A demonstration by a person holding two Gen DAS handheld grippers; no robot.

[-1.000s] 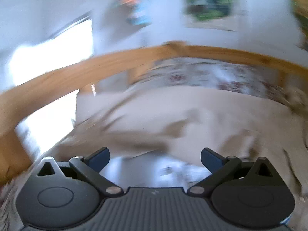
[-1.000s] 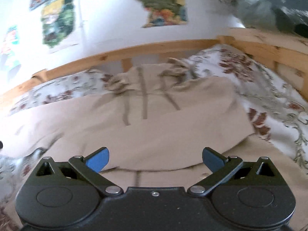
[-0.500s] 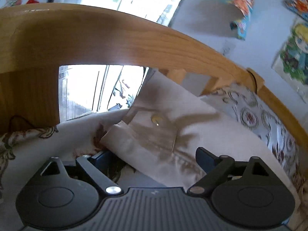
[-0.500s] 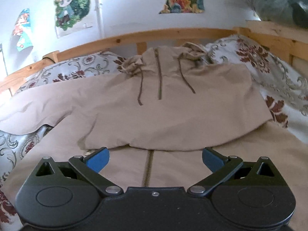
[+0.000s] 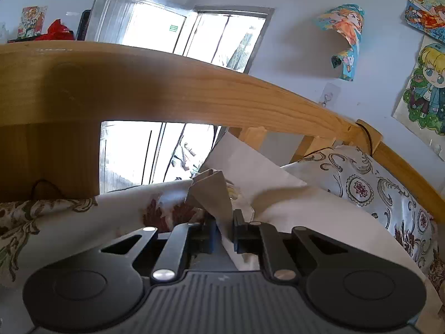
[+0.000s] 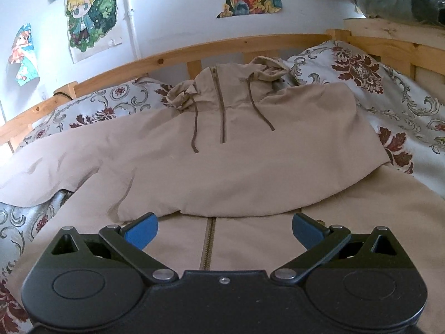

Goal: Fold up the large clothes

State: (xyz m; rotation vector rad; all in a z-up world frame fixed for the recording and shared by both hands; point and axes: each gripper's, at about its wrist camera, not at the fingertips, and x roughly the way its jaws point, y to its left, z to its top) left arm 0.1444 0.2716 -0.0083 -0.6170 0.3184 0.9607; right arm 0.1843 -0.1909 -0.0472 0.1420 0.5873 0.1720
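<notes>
On the floral bedspread (image 6: 389, 103), a beige hooded jacket (image 6: 236, 167) lies flat, zipper centred.

2 fisheye views, each mounted just behind a gripper and looking forward along its fingers, tilted slightly downward.

Left wrist view: very close to the bed's edge, low over the floral bedsheet (image 5: 83, 222), facing a wooden bed rail (image 5: 167, 89) with a bright window (image 5: 194, 33) behind. Left gripper (image 5: 224, 231) filling the lower frame.

Right wrist view: set farther back, above the beige jacket (image 6: 236, 167), facing the wall along the bed's far side. Right gripper (image 6: 224, 229) across the bottom.

Shared between both: the jacket, the bedsheet, the wooden frame, and the cartoon poster (image 5: 425, 94) of a blond figure on the white wall.
</notes>
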